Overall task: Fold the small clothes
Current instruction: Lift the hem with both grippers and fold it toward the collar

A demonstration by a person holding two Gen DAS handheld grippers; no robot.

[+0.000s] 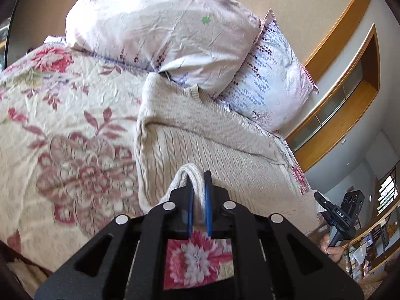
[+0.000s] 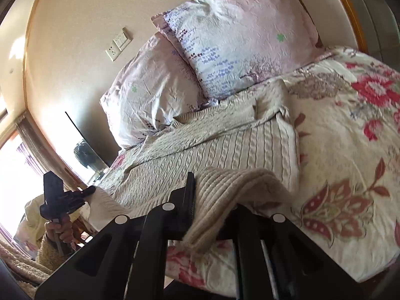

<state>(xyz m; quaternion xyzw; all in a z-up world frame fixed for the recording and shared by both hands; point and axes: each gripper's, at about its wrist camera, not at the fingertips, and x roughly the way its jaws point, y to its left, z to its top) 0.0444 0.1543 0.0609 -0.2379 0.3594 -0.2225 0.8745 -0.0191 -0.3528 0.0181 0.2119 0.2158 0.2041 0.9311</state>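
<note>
Grippers both clamped on sweater [image 1: 212, 135] hem, lower centre of each frame: left gripper [image 1: 199, 200] angled downward, right gripper [image 2: 212, 200] nearer level, above bedspread [image 1: 62, 115].

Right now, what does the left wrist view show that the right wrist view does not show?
Only the left wrist view shows the left gripper shut on a fold of the cream knit sweater, and wooden shelving on the wall. Only the right wrist view shows the right gripper shut on the sweater's hem, a wall switch and socket, and a bright window. Both show the sweater, two pillows and the floral bedspread.
</note>
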